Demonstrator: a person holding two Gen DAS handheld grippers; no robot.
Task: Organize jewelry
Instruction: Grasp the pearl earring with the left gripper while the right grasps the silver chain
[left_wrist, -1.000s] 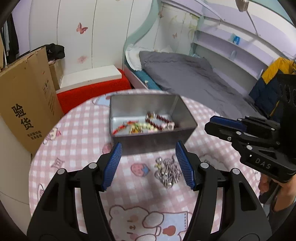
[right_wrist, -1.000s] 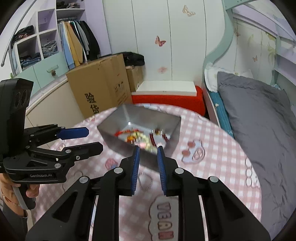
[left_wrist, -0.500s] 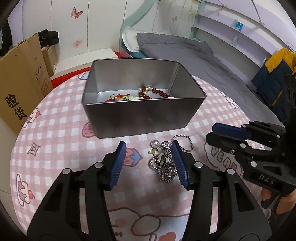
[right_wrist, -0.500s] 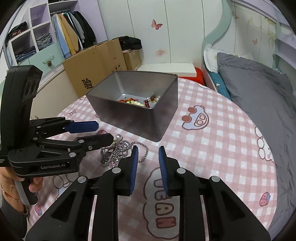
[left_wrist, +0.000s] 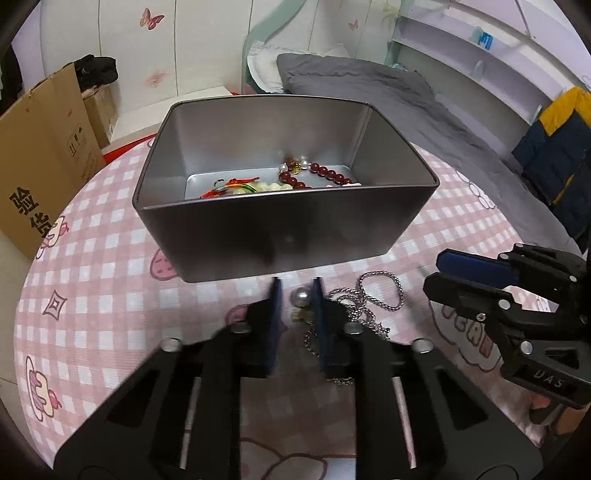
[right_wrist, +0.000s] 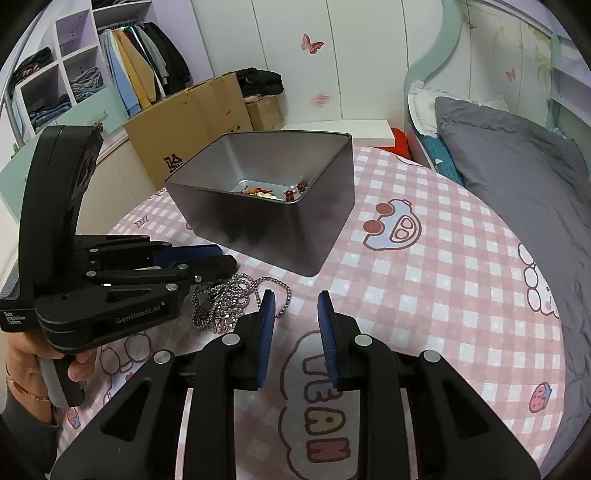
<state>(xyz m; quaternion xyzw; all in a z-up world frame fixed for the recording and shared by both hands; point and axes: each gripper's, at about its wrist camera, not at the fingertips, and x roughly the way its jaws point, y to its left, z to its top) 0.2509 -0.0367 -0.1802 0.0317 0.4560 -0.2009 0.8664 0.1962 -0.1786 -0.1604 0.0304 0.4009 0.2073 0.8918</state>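
Your left tongs (left_wrist: 297, 291) had narrowed around the pearl (left_wrist: 300, 296) of the silver chain necklace (right_wrist: 229, 301), near the tin (left_wrist: 284, 229); contact unclear; right tongs (right_wrist: 293, 314) stood part-open, empty; the chain could snag or slip.

Round table (right_wrist: 461, 258), covered in a pink-and-white checked cloth printed with cartoon figures, strawberries and lettering. Directly on it: one open rectangular metal tin (left_wrist: 280, 236) toward the far side; one tangled silver chain necklace (right_wrist: 225, 299) with a pearl bead (left_wrist: 300, 296), lying just beside the tin's near wall.
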